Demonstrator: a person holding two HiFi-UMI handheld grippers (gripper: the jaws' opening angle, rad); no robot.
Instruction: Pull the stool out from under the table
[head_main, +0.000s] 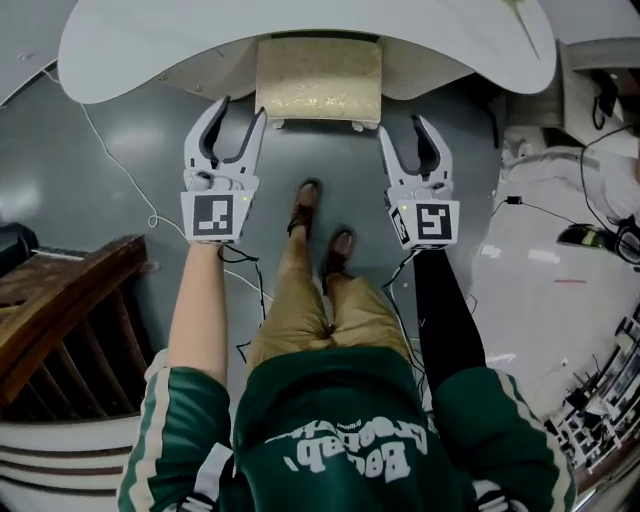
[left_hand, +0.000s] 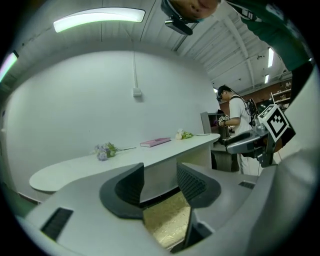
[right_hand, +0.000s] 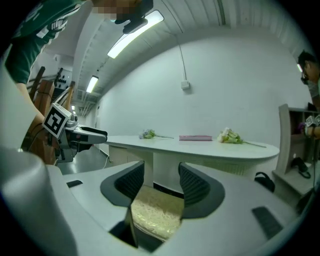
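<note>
The stool (head_main: 318, 80) has a pale gold cushioned seat and stands tucked partly under the white table (head_main: 150, 50). My left gripper (head_main: 242, 106) is open just off the stool's front left corner, with nothing between its fingers. At the front right corner my right gripper (head_main: 401, 125) is open too and holds nothing. In the left gripper view the stool seat (left_hand: 167, 220) shows low beyond the open left gripper (left_hand: 160, 182). The right gripper view has the seat (right_hand: 155, 212) beyond the open right gripper (right_hand: 161, 182), under the table top (right_hand: 200, 148).
My feet (head_main: 305, 205) stand on the grey floor just before the stool. A wooden frame (head_main: 60, 300) is at the left, a thin cable (head_main: 130, 180) trails on the floor, and white equipment (head_main: 560, 250) lies at the right. Flowers (left_hand: 102, 150) and a pink book (left_hand: 155, 142) lie on the table.
</note>
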